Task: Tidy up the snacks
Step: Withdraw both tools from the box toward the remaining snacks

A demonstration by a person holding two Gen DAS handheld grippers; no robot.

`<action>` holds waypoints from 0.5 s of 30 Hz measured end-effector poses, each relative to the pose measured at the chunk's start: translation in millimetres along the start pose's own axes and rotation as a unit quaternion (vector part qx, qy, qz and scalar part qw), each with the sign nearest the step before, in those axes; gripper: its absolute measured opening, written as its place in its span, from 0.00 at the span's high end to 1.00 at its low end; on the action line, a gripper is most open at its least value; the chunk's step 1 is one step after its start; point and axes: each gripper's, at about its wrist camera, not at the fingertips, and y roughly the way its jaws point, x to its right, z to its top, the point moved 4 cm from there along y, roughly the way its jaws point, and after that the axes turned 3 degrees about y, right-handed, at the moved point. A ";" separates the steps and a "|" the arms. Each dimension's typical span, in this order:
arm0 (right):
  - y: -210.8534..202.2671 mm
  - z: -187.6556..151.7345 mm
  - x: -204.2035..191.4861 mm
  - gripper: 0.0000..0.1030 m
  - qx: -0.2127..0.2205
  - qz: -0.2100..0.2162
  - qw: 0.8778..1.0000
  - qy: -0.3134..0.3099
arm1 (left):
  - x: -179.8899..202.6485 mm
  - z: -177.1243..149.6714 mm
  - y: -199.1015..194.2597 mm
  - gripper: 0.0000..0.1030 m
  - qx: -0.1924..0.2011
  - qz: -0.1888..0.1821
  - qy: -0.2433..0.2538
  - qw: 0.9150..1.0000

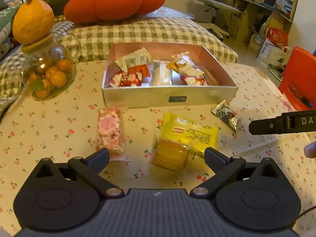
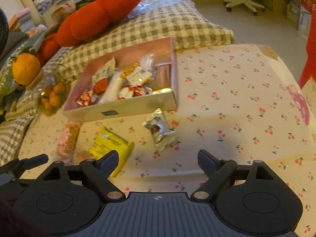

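On cherry-print cloth (image 1: 59, 118) I saw pink snack (image 1: 109, 130), yellow packet (image 1: 187, 136), silver packet (image 2: 159, 129) lying before box (image 1: 169, 96) with snacks inside. Left gripper (image 1: 157, 156) and right gripper (image 2: 158, 161) both spread, holding nothing.

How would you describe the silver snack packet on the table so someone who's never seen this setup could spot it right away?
Find the open box full of snacks on the cherry-print tablecloth. Three packets lie loose on the cloth in front of it; the silver packet is the one nearest the box's right front corner. It is the smallest and the only shiny foil one, unlike the pink packet and the yellow packet.
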 end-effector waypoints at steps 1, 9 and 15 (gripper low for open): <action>1.1 -0.4 2.5 0.14 -0.003 -0.003 1.000 0.004 | 1.3 -1.5 2.1 0.01 -0.003 -0.003 -0.001 1.000; 15.3 -2.0 15.0 0.13 -0.031 -0.032 0.999 0.017 | 11.5 -9.6 19.2 0.12 -0.028 -0.010 0.009 1.000; 22.7 -3.4 17.8 0.13 -0.044 -0.038 0.998 0.018 | 16.6 -11.0 26.0 0.30 -0.043 -0.025 0.012 0.999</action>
